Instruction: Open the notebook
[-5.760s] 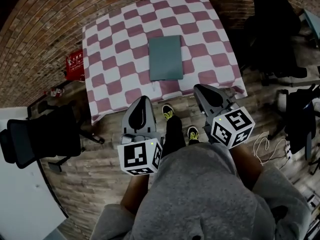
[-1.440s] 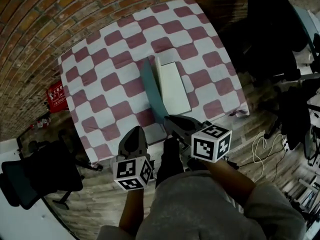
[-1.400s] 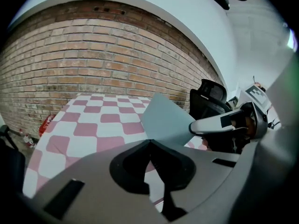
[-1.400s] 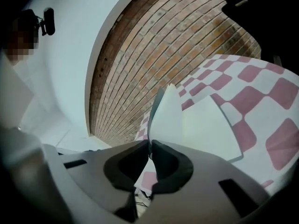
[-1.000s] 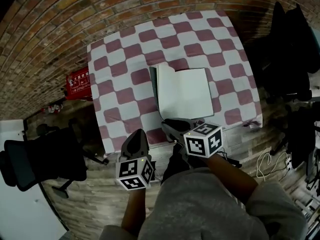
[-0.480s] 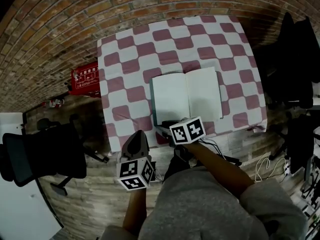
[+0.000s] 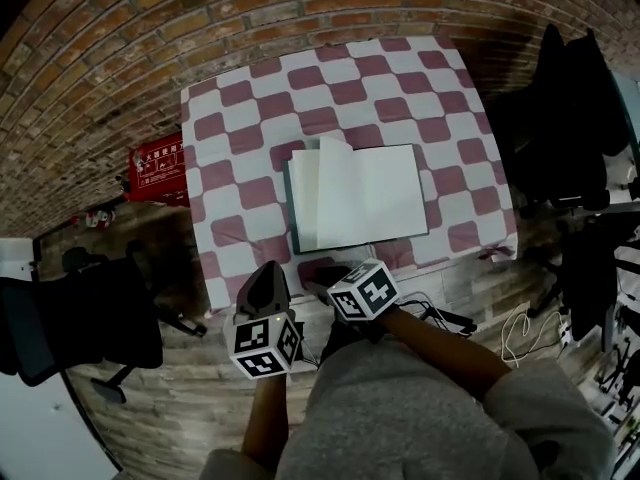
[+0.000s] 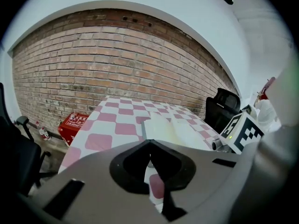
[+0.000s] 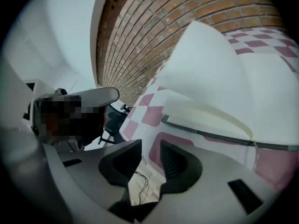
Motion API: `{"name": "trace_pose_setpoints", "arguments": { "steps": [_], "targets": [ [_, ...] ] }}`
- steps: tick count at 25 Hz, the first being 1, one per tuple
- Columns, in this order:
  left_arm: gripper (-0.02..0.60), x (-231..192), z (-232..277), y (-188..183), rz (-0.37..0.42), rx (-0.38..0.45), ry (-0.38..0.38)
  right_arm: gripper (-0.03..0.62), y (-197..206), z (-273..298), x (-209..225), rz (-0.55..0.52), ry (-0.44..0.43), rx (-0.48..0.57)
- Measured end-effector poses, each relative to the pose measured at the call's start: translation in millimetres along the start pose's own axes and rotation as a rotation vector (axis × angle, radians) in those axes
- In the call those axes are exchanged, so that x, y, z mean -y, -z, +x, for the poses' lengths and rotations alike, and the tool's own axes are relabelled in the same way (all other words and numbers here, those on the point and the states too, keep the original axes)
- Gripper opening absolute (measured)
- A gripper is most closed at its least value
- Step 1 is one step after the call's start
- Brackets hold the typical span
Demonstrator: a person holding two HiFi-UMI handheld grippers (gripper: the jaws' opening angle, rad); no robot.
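Notebook (image 7: 355, 193) lies open and flat on the table (image 7: 250, 108), on a cloth of dark pink and white checks, nearer the table's near edge than the brick wall (image 7: 120, 48). Both spread pages are plain white. A dark teal cover edge shows along the left side and the bottom. A few leaves on the left page stand slightly raised beside the spine.

The right gripper (image 9: 150, 148) hangs just off the near table edge, below the notebook's left half. Its jaws have just been opening and now stand released and apart. Only floor and a thin cable show in the gap, and they touch no page or cover. The left gripper (image 8: 149, 143) sits further left and back from the table, its jaws clenched tip to tip on nothing.

Each gripper's marker cube (image 7: 362, 290) bears black-and-white square patterns, not words. A red box (image 7: 155, 168) on the floor left of the table carries white characters, too small to read. A black office chair (image 7: 80, 308) stands at far left.
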State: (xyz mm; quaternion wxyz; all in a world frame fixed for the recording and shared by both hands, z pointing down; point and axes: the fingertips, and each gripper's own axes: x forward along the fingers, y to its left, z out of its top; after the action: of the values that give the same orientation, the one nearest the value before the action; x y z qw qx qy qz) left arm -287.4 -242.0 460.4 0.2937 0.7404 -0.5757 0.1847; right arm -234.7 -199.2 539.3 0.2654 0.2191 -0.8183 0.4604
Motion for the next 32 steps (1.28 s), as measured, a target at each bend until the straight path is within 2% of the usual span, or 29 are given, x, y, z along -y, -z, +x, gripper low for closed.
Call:
{"name": "trace_pose_setpoints", "arguments": {
  "steps": [6, 8, 12, 16, 23, 28, 32],
  "targets": [
    [0.009, 16.2, -12.7, 3.2, 0.010, 0.033, 0.004, 0.128, 4.8, -40.8, -9.5, -0.158, 0.009, 0.063],
    [0.009, 25.3, -19.7, 4.7, 0.026, 0.044, 0.008, 0.119, 2.1, -66.7, -6.0, -0.204, 0.033, 0.122],
    [0.009, 48.5, -39.7, 3.1, 0.072, 0.077, 0.006, 0.062, -9.3, -130.9, 0.5, -0.264, 0.082, 0.272],
    [0.009, 86.5, -61.3, 5.9, 0.117, 0.105, 0.024, 0.048, -9.2, -207.6, 3.5, -0.265, 0.113, 0.418],
    [0.009, 157.7, -104.4, 13.8, 0.181, 0.160, 0.065, 0.048, 19.4, -336.3, 5.9, -0.232, 0.236, 0.651],
    [0.009, 199.0, -132.6, 20.4, 0.207, 0.202, 0.088, 0.048, 51.2, -390.4, -3.9, -0.220, 0.282, 0.752],
    [0.009, 227.2, -154.1, 22.7, 0.215, 0.235, 0.102, 0.048, 74.3, -415.8, -9.4, -0.213, 0.296, 0.787]
  ]
}}
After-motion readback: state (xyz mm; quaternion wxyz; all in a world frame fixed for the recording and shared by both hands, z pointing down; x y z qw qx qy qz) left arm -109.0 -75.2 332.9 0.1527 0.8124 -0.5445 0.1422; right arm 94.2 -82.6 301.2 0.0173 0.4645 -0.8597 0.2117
